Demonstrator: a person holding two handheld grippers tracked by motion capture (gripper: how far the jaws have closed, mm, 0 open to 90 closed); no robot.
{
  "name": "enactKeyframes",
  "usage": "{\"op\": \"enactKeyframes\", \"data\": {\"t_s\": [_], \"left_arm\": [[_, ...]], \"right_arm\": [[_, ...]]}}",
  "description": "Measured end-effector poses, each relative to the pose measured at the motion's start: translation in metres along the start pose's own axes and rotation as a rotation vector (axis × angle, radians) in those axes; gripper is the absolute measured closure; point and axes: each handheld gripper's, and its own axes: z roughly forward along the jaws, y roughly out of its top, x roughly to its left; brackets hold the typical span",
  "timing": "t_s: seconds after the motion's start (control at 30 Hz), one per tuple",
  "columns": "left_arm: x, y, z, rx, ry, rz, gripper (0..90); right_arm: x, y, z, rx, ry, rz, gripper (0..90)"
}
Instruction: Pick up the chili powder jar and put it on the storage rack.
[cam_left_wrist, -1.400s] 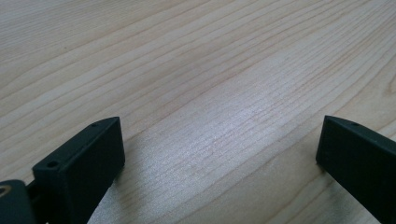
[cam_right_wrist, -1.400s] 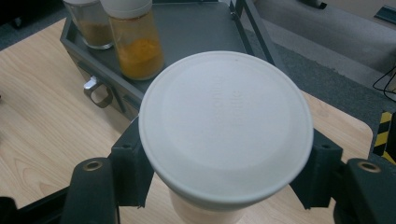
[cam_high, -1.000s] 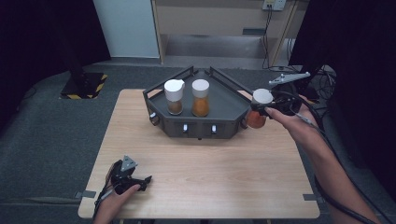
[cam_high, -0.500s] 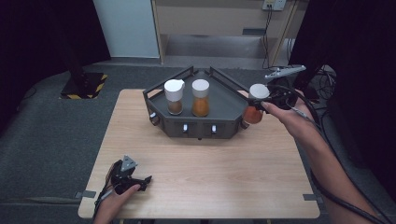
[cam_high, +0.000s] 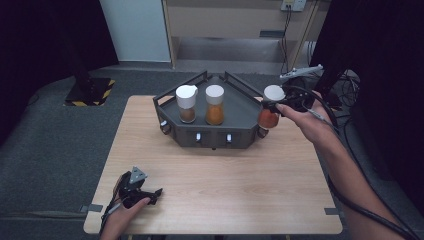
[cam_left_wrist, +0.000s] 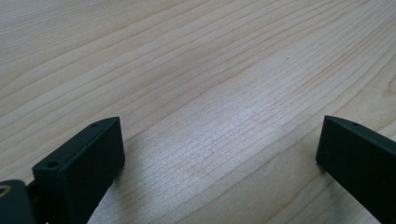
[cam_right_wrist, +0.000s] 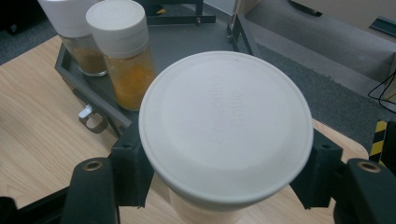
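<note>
Progress looks about two-thirds made, if the job is to fill the rack with spice jars. From the high view, the dark angular rack (cam_high: 212, 131) sits at the far middle of the bench (cam_high: 215, 185). Two white-capped jars stand upright inside it: a brown-filled jar (cam_high: 186, 104) and, just beside it toward the right tool, an orange-filled jar (cam_high: 215, 105). The third, a red-filled jar (cam_high: 270, 107), is outside the rack, just off its right-hand corner and touching or nearly touching that corner, clamped upright in the right tool (cam_high: 278, 103). The left tool (cam_high: 136, 189) rests on the bench well in front of the rack, toward its left side, apart from every jar.

Left gripper view: its two black jaws stand wide apart over bare wood grain, with nothing between them, so this tool is idle.

Right gripper view: the jaws press on either side of the red-filled jar (cam_right_wrist: 226, 126) just under its broad white lid, a firm hold. Beyond it the rack (cam_right_wrist: 187, 44) shows free floor next to the orange-filled jar (cam_right_wrist: 123, 51), with the brown-filled jar (cam_right_wrist: 77, 32) farther back.

What is left, as I judge it: carry the held jar over the rack wall, set it down in that free space, and let go.
</note>
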Motion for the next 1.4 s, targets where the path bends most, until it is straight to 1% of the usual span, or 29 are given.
{"op": "enactKeyframes", "data": {"t_s": [0.17, 0.33, 0.57, 1.03, 1.2, 1.4], "left_arm": [[0.000, 0.000, 0.000, 0.000, 0.000, 0.000, 0.0], [0.000, 0.000, 0.000, 0.000, 0.000, 0.000, 0.0], [0.000, 0.000, 0.000, 0.000, 0.000, 0.000, 0.0], [0.000, 0.000, 0.000, 0.000, 0.000, 0.000, 0.0], [0.000, 0.000, 0.000, 0.000, 0.000, 0.000, 0.0], [0.000, 0.000, 0.000, 0.001, 0.000, 0.000, 0.0]], "right_arm": [[-0.001, 0.001, 0.003, 0.004, -0.002, 0.005, 34.0], [-0.004, 0.002, 0.007, 0.004, -0.002, 0.023, 34.0], [-0.005, 0.007, 0.014, 0.007, -0.012, 0.026, 34.0], [-0.008, 0.016, 0.028, 0.006, -0.013, 0.043, 34.0], [-0.008, 0.020, 0.035, 0.015, -0.015, 0.041, 34.0], [-0.007, 0.024, 0.041, 0.011, -0.015, 0.044, 34.0]]}}
